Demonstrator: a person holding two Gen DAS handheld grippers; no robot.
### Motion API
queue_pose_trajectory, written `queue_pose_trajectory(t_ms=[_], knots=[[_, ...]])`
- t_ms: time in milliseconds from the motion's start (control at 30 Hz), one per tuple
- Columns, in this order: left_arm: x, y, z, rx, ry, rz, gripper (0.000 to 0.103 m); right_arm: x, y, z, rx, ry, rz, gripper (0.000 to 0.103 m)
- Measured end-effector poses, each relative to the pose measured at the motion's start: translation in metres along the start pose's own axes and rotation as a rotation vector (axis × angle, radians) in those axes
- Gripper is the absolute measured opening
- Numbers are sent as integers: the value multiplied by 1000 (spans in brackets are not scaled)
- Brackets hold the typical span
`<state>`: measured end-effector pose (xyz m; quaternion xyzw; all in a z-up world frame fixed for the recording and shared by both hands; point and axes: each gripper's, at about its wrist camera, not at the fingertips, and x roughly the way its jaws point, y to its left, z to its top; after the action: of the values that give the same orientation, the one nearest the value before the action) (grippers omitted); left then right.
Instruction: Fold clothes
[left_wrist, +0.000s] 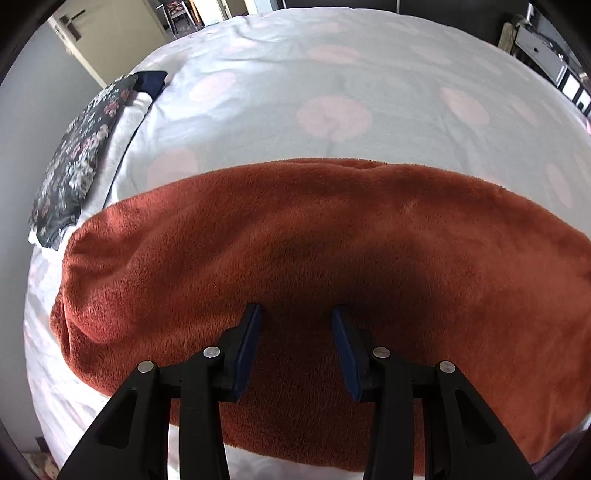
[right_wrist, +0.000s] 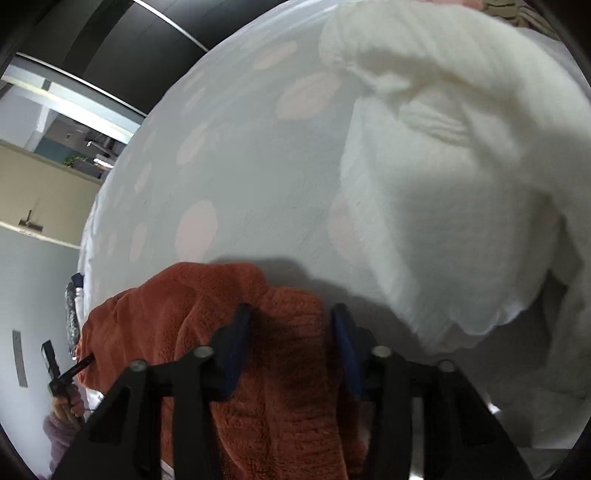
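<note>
A white garment (right_wrist: 443, 177) is heaped at 2 o'clock on the bed (left_wrist: 332, 74). Both the left gripper (left_wrist: 297, 314) and right gripper (right_wrist: 291, 314) are seen parted, nothing clamped, above the rust fleece (left_wrist: 295, 240).

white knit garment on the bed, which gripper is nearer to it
Right. The right gripper hangs over the rust fleece with the white knit garment just beyond its fingers; the left gripper sees only fleece and bedsheet.

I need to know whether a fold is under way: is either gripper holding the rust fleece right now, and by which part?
Neither. The left gripper and right gripper hover over the rust fleece, jaws apart, pinching nothing.
</note>
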<state>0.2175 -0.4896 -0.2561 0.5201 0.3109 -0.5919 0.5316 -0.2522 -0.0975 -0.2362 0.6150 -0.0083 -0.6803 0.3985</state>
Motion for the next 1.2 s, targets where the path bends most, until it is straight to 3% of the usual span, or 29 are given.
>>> queue_pose_trajectory(t_ms=[233, 333, 367, 533, 667, 833, 1000, 1100, 1133, 1200], knots=[[7, -29, 4, 96, -13, 83, 42, -62, 56, -46, -303, -113, 30, 31], [6, -31, 5, 113, -21, 68, 42, -82, 78, -78, -417, -94, 44, 29], [6, -32, 5, 108, -21, 63, 42, -84, 84, -89, -446, -76, 45, 24], [1, -26, 3, 107, -25, 61, 42, -74, 100, -129, -511, 14, 53, 20], [1, -26, 1, 119, -31, 62, 42, -70, 83, -135, -446, -9, 32, 20], [2, -24, 1, 118, -32, 61, 42, -67, 62, -111, -339, -80, -14, 23], [7, -22, 4, 142, -38, 65, 42, -62, 48, -88, -298, -97, -68, 23], [8, -22, 4, 148, -38, 68, 42, -56, 31, -74, -252, -91, -83, 31], [8, -22, 5, 148, -37, 68, 42, -55, 26, -71, -235, -87, -79, 38], [8, -21, 5, 147, -36, 69, 42, -55, 14, -69, -205, -84, -40, 45]])
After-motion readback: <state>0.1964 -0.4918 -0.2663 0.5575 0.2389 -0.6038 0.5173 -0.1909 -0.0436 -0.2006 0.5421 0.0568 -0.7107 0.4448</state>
